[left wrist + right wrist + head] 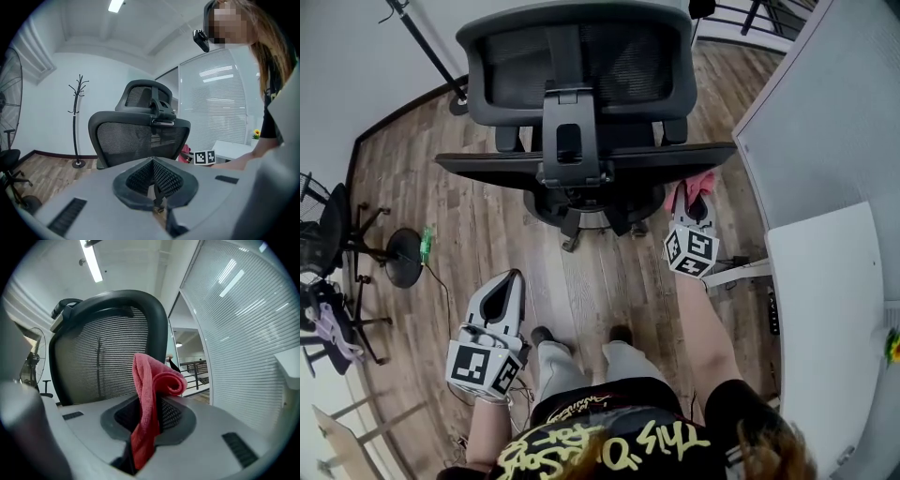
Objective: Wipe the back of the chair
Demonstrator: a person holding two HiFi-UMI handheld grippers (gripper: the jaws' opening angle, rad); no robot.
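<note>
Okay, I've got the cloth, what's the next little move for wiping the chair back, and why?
Probably ease the right gripper forward until the red cloth presses on the mesh chair back. Its jaws are shut on the cloth, the mesh sits just ahead, and the cloth doesn't look in contact yet.

Head view: steeply down on chair (577, 122). Gripper views: level, facing same chair; right much nearer.
</note>
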